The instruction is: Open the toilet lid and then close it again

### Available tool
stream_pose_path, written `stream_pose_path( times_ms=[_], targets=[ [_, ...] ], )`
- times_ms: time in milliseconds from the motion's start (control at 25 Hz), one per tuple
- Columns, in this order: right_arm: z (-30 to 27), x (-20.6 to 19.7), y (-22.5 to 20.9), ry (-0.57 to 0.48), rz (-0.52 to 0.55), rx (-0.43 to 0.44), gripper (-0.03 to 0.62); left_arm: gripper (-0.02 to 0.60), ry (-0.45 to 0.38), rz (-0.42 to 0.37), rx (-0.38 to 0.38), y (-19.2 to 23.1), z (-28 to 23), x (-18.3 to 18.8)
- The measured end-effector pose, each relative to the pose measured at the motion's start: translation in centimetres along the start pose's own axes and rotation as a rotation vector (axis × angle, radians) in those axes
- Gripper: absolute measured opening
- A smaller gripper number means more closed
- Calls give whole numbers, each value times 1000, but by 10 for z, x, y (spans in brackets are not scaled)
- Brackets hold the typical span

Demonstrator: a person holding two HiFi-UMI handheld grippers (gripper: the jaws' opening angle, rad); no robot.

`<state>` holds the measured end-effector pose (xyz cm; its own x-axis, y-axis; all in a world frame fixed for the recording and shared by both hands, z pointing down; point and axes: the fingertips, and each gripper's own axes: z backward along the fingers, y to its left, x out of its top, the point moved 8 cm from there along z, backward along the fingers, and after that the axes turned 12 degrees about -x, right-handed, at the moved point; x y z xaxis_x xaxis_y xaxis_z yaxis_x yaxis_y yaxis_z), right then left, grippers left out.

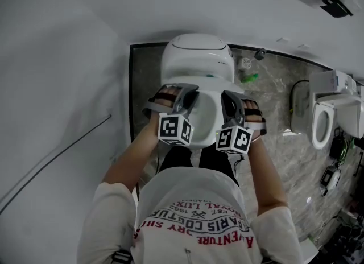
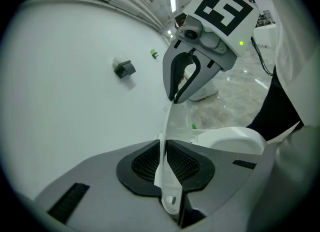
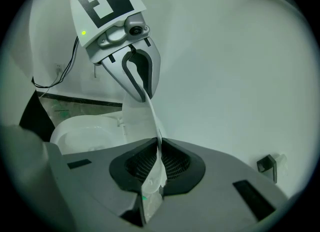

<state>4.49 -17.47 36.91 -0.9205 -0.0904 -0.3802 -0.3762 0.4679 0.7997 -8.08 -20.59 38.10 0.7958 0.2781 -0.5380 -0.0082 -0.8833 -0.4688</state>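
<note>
Head view looks steeply down on a person standing at a white toilet, with the left gripper [image 1: 183, 99] and the right gripper [image 1: 230, 108] set on opposite sides of the toilet lid [image 1: 207, 115], just in front of the tank [image 1: 196, 55]. In the left gripper view the lid's thin white rim passes straight between that gripper's dark ribbed pads [image 2: 145, 163], which are closed onto it. The right gripper view shows the same thing from the other side: its jaws are clamped on the plastic edge, and the left gripper is visible biting the rim across from it. Holding the lid by both sides at about the same height probably serves to share the load and stop the thin panel from twisting on its hinge. The lid stands lifted clear of the toilet seat [image 3: 82, 131], whose oval opening shows below it, so it appears partway through its swing and not resting at either end. Pinching the rim instead of pushing from beneath gives control in both directions, which suits a task that needs the lid raised and then lowered again.
</note>
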Motion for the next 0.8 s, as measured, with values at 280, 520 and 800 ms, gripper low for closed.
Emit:
stream_pose_path(
  times_ms=[280,520,800],
  targets=[
    [-32,-5,-28,-74,8,16,34,57,24,42,32,37,-15,-1],
    [-65,-8,-50,-133,18,39,34,68,57,110,46,70,-32,-6],
    [-103,-15,-71,-180,-4,68,34,70,75,140,-10,110,-53,-13]
  ],
)
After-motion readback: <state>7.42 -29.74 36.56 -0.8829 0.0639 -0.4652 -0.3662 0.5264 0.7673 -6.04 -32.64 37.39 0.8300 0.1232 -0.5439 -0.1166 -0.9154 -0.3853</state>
